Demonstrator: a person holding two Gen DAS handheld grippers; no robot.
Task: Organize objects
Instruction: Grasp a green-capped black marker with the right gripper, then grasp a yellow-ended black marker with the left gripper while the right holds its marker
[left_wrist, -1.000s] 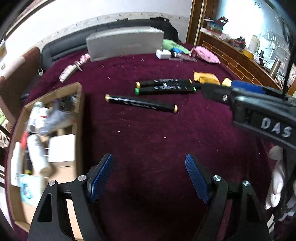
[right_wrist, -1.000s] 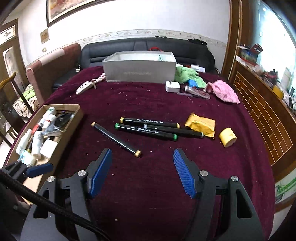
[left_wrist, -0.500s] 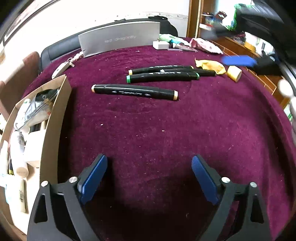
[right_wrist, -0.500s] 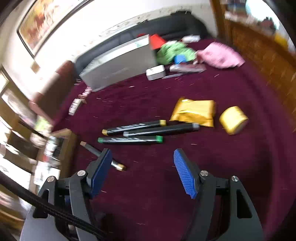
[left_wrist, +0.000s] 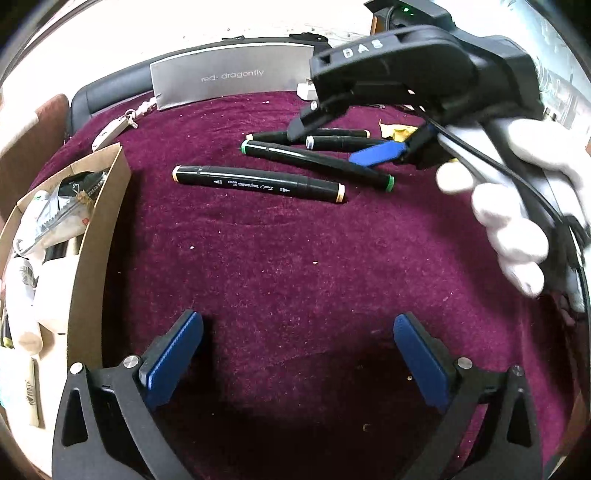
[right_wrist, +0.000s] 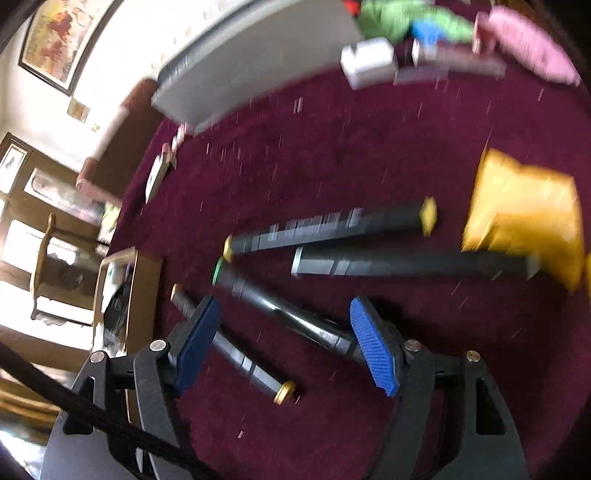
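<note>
Several black markers lie on the maroon cloth. The nearest is tan-capped, and behind it lies a green-capped one. My left gripper hovers low over bare cloth in front of them, its jaws opening wide with nothing between them. My right gripper, held by a white-gloved hand, comes down over the markers. In the right wrist view the green-capped marker runs between the fingers of my right gripper. Its jaws are opening and the pads do not press. The gold-capped marker passes under the left finger.
A cardboard box holding tubes and small items stands at the left. At the back is a grey box with a keychain beside it. A yellow packet, a white charger and a pink cloth lie beyond the markers.
My right gripper has swung down and rolled, coming in over the markers from the right. My left gripper's jaws have spread wider and it has sunk a little toward the cloth.
</note>
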